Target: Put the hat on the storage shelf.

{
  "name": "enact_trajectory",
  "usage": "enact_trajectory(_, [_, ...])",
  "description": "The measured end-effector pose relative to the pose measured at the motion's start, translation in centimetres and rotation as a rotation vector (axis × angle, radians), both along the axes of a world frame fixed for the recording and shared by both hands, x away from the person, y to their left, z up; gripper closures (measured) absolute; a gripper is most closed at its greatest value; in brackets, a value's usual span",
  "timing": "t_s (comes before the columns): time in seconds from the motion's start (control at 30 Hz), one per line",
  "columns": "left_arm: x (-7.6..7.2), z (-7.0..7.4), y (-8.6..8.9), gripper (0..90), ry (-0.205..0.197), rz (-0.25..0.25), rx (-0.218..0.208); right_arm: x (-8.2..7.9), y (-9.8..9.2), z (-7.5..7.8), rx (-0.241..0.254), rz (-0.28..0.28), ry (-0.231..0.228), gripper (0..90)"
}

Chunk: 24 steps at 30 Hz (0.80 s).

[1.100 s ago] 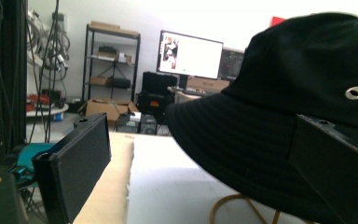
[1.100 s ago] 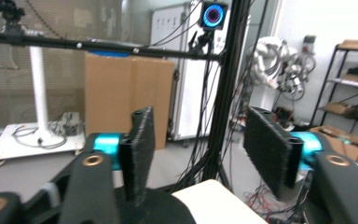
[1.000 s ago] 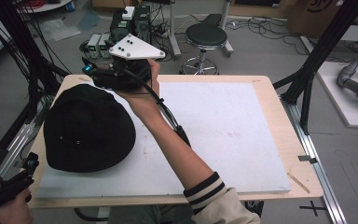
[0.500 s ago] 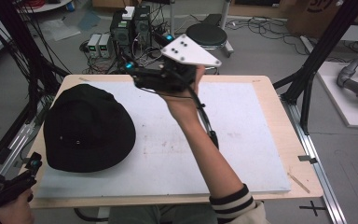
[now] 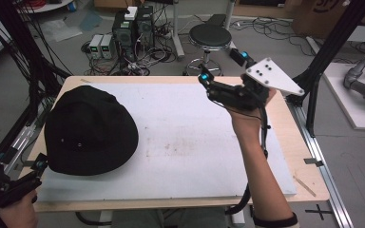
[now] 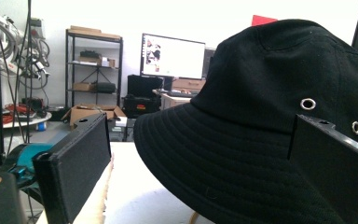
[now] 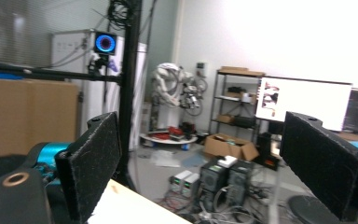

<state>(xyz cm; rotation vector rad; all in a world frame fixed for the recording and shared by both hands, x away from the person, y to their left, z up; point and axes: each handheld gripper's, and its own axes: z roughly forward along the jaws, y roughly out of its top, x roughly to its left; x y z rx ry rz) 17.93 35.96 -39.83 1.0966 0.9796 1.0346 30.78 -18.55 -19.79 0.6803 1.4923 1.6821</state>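
Note:
A black bucket hat (image 5: 88, 130) lies crown up on the left part of the white mat (image 5: 195, 142). My left gripper (image 5: 24, 166) is low at the table's front left corner, just outside the hat's brim. In the left gripper view the left gripper (image 6: 200, 135) is open, and the hat (image 6: 261, 93) sits close ahead between the lines of its jaws, untouched. My right gripper (image 5: 218, 66) is held up in the air over the table's back right part, far from the hat. In its own view the right gripper (image 7: 205, 140) is open and holds nothing.
The wooden table (image 5: 309, 161) carries the mat. Behind it stand a round black stool (image 5: 210, 35) and computer boxes (image 5: 133, 26) amid cables on the floor. Black frame posts (image 5: 330, 52) rise at both sides. A grey robot arm (image 5: 363, 85) lies on a side table to the right.
My right gripper left the hat's far edge and swung rightward across the table, rising to the back right. The hat and left gripper stayed put.

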Motion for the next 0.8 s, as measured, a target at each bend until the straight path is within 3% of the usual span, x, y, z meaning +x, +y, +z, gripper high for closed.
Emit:
enact_trajectory(0.17, [-0.1,0.2,-0.3,6.2,0.006,-0.012,0.011,-0.9,-3.3,-1.3,0.013,-0.065,0.006,12.5])
enact_trajectory(0.43, [-1.1,0.2,-1.0,6.2,0.029,-0.031,0.043,-3.0,-8.9,-5.0,0.040,-0.155,0.050,12.5])
enact_trajectory(0.67, [-1.4,0.1,-1.1,6.2,0.028,-0.030,0.064,-4.9,-12.7,-9.7,0.070,-0.226,0.057,12.5])
enact_trajectory(0.8, [-1.0,0.1,-1.1,6.2,0.028,-0.027,0.072,-5.6,-14.5,-12.9,0.053,-0.263,0.098,12.5])
